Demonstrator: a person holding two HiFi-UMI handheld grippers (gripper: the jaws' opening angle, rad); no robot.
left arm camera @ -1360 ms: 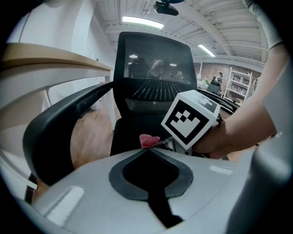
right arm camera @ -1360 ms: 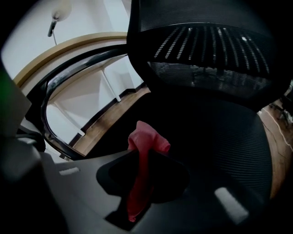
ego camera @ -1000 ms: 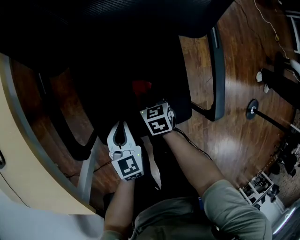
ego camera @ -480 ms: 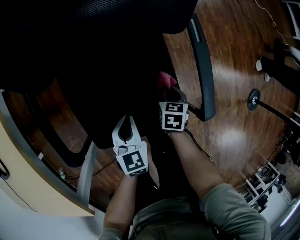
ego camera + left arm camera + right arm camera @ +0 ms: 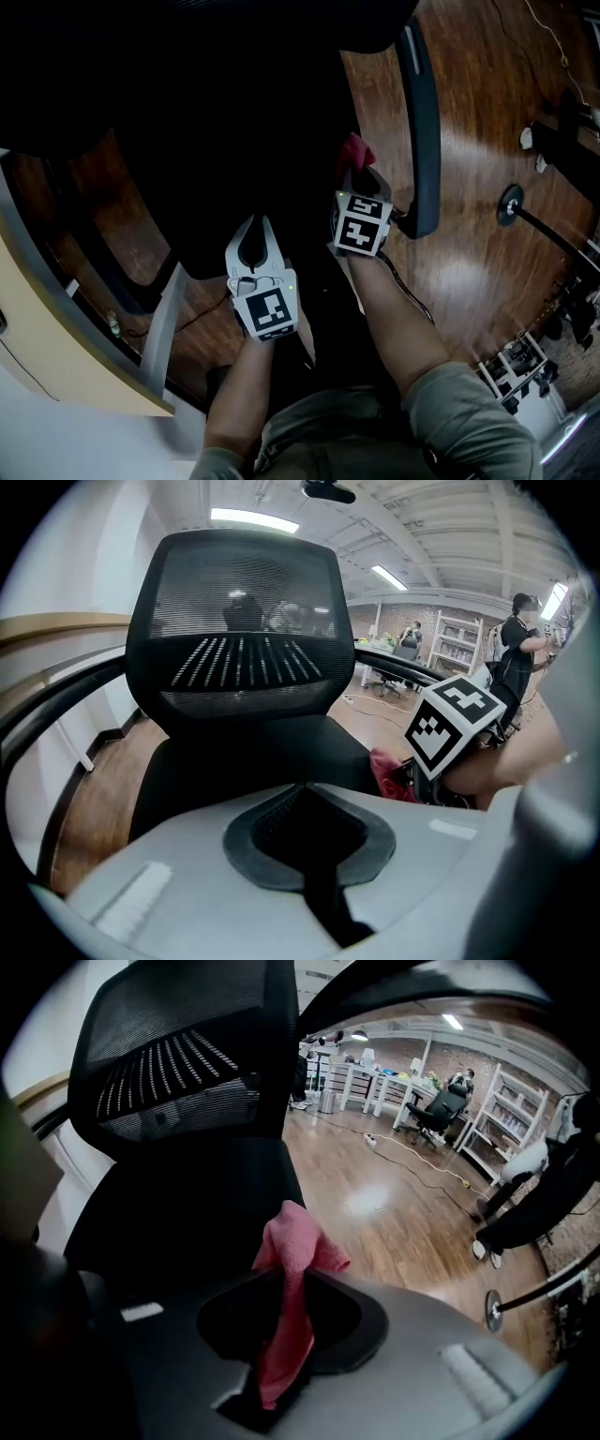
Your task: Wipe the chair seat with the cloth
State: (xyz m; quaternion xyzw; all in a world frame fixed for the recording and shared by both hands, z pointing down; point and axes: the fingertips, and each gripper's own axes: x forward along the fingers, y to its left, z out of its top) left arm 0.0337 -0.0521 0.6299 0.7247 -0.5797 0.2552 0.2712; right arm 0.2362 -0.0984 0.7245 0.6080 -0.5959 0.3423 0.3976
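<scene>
Right gripper pinches the pink cloth at the right edge of the seat, beside the armrest. Left gripper, jaws pressed together and empty, hovers over the seat front.

The right gripper has swept across the chair seat, from near its front middle out to its right edge. It now sits just beside the right armrest. The red cloth pinched in its fingers has travelled with it. The gripper has also rolled, so its marker cube presents its faces at a new angle. The left gripper seems to have shifted slightly rightward along the seat's front edge, though the dark seat makes that hard to judge.
</scene>
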